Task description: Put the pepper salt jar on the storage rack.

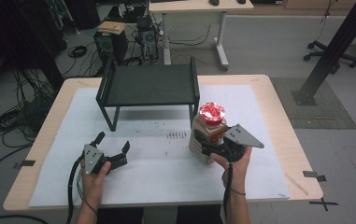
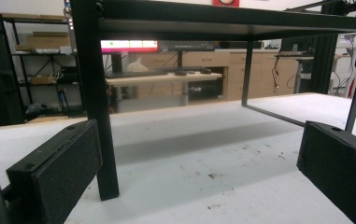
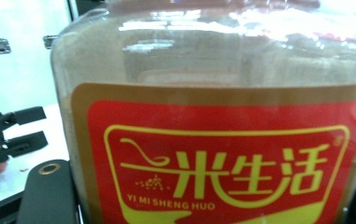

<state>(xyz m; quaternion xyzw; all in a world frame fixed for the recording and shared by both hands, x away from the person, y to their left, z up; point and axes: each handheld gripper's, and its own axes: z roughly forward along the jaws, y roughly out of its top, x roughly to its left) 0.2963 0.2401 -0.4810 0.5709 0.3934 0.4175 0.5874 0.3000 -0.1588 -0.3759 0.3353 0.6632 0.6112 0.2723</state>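
A clear jar [image 1: 207,133] with a red lid [image 1: 211,113] and a red label sits between the jaws of my right gripper [image 1: 204,144], which is shut on its lower body. The jar leans slightly, right of the table's middle, just in front of the right front leg of the black shelf [image 1: 147,86]. In the right gripper view the jar [image 3: 217,140] is pressed close, with brownish contents and yellow print. My left gripper [image 1: 114,142] is open at the front left with nothing between its jaws. It points at the shelf's left front leg [image 2: 98,116].
White paper [image 1: 157,172] covers the wooden table [image 1: 285,140]. The black shelf stands at the back centre with open room beneath it [image 2: 203,135]. Small dark marks [image 1: 176,135] dot the paper in the middle. Another desk, cables and a black post stand beyond.
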